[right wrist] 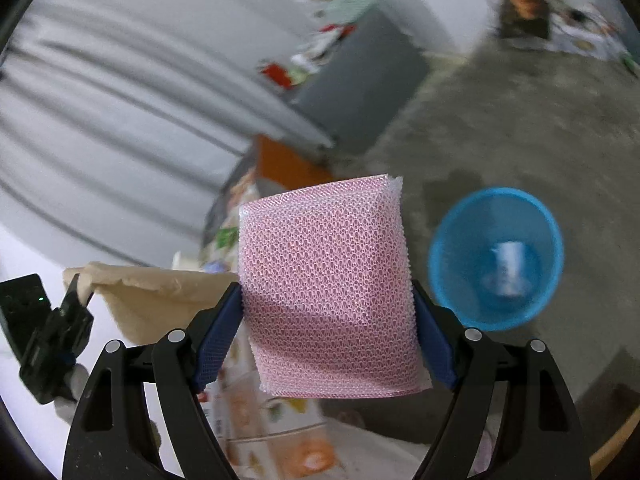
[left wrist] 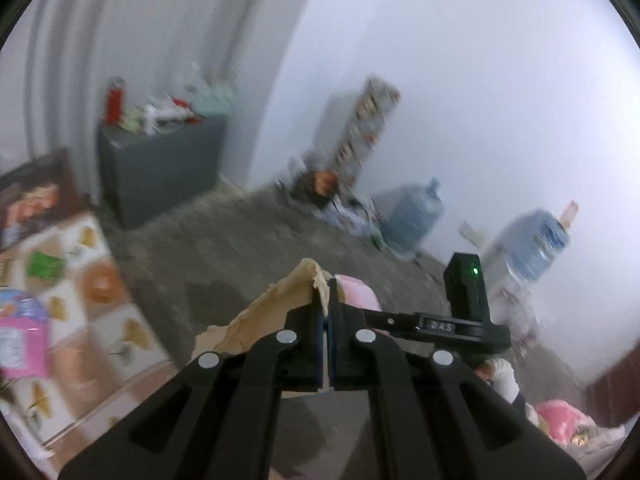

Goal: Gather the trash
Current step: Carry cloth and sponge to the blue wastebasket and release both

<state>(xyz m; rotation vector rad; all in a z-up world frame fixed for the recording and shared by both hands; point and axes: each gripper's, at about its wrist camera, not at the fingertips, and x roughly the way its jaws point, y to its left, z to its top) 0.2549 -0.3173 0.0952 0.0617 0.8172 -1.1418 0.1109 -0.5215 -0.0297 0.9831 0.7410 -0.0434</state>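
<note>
My left gripper (left wrist: 328, 312) is shut on a torn beige piece of paper (left wrist: 272, 316) and holds it in the air above the floor. The same paper shows in the right wrist view (right wrist: 156, 300), hanging from the left gripper (right wrist: 76, 292). My right gripper (right wrist: 328, 320) is shut on a pink mesh sponge (right wrist: 328, 284), held by its two sides. The sponge's edge shows in the left wrist view (left wrist: 358, 294), with the right gripper's body behind it. A blue waste basket (right wrist: 452, 240) stands on the floor to the right of the sponge, with a white item (right wrist: 508, 268) inside.
A patterned tablecloth (left wrist: 92, 320) with pink packets (left wrist: 24, 344) lies at the left. A grey cabinet (left wrist: 160, 164) with clutter on top stands by the wall. Two blue water jugs (left wrist: 412, 216) and a tall box (left wrist: 364, 132) stand along the far wall. The floor is bare concrete (left wrist: 224, 248).
</note>
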